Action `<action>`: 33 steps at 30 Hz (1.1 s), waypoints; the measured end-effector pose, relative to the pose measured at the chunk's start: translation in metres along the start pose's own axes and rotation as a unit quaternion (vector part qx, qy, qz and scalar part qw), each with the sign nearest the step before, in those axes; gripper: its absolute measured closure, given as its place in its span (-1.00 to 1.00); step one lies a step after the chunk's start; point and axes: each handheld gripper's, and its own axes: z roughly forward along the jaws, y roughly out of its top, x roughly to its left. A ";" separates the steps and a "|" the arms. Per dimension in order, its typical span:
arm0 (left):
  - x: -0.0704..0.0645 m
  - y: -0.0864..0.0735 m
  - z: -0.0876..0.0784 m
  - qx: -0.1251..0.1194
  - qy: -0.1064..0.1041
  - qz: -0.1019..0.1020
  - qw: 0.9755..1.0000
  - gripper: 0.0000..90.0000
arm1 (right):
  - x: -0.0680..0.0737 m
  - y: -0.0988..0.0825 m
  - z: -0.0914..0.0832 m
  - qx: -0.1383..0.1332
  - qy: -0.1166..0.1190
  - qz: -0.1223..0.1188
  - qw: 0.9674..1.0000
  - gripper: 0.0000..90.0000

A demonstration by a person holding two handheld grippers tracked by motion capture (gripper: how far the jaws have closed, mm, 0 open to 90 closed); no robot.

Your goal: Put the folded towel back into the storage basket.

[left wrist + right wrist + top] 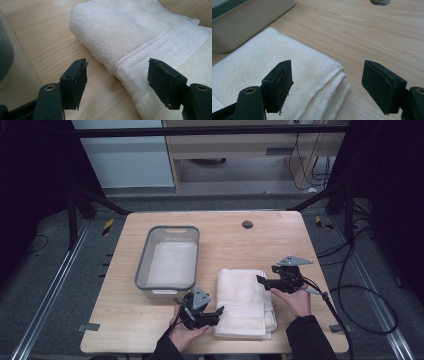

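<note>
A folded white towel is laid flat on the wooden table, towards the near edge and right of centre, with its long side running away from the person. A grey plastic tub is stood just to the left of the towel, apart from it, and a pale lining is seen on its floor. A round dark hole is set in the tabletop beyond the towel. The left gripper is held at the near left edge of the towel, its jaws pointed towards the cloth. In the left gripper view the jaws are seen spread wide, nothing being pinched between them; the folded edge of the towel, with its woven border band, lies in the gap ahead of them, one jaw over bare wood and the other over the cloth. The right gripper is held at the right side of the towel, near its far corner. In the right gripper view its jaws are likewise spread, with the layered corner of the towel lying below and between them and no contact by the pads to be made out. The tub wall is seen beyond that corner
</note>
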 end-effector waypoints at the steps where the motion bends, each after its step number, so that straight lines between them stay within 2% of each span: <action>1: 0.000 -0.001 0.001 0.003 -0.001 -0.001 1.000 -0.31 | 0.000 -0.001 0.002 0.002 0.000 -0.003 1.000 -0.45; 3: -0.001 -0.002 0.003 0.005 -0.005 -0.001 1.000 -0.32 | 0.000 -0.003 0.005 0.008 -0.003 -0.004 1.000 -0.45; 6: -0.002 -0.003 0.006 0.007 -0.008 -0.002 1.000 -0.32 | -0.003 -0.007 0.008 0.011 0.002 0.013 1.000 -0.45; 8: -0.003 -0.003 0.008 0.010 -0.011 -0.003 1.000 -0.33 | -0.005 -0.010 0.010 0.015 -0.002 0.014 1.000 -0.44; 16: -0.006 -0.007 0.016 0.021 -0.020 -0.002 1.000 -0.36 | -0.003 -0.016 0.020 0.036 0.009 0.019 0.999 -0.44; 24: -0.006 -0.010 0.022 0.028 -0.022 -0.012 0.999 -0.37 | -0.003 -0.019 0.026 0.042 0.011 0.015 0.999 -0.43; 33: -0.004 -0.011 0.026 0.036 -0.032 -0.025 0.999 -0.37 | -0.001 -0.021 0.029 0.055 0.009 0.026 0.998 -0.41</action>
